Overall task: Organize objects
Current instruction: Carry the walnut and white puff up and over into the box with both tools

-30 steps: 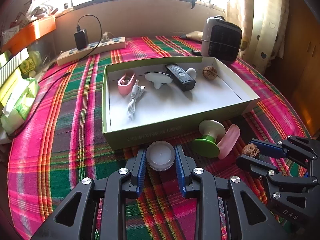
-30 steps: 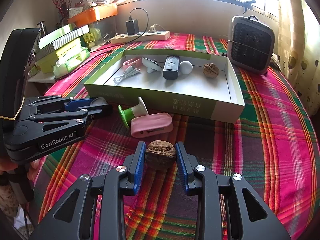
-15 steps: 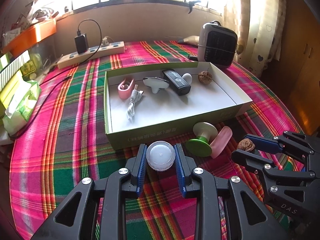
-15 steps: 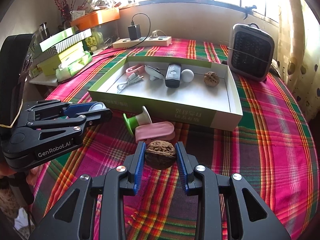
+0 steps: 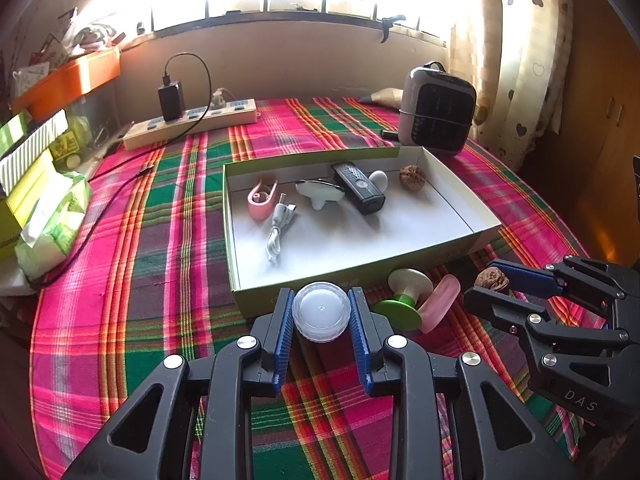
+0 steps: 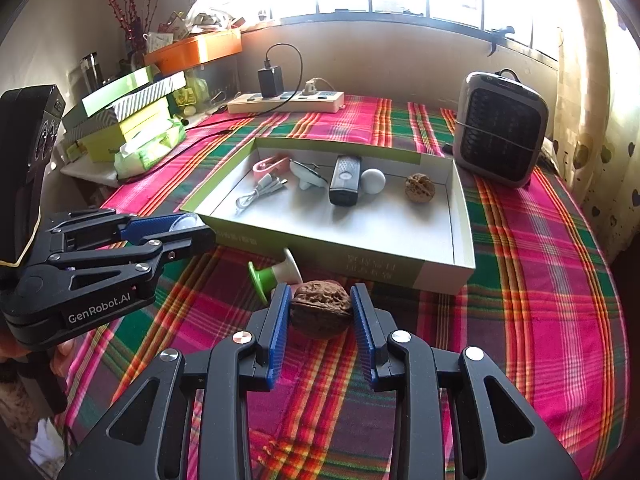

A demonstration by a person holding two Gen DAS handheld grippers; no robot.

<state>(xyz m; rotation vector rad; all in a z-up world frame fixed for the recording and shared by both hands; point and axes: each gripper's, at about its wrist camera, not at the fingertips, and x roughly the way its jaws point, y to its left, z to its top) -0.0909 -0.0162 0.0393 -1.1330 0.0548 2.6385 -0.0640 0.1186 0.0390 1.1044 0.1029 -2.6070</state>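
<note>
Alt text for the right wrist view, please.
The right tool grips a walnut above a plaid tablecloth, facing an open box of small items. At left, the left tool holds a white cap.

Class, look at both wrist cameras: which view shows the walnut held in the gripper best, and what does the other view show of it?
The right wrist view: the walnut fills the centre, clamped between the right gripper pads, its wrinkled shell clear. In the left wrist view the same walnut is small, seen side-on at the right gripper tips, partly hidden.
</note>
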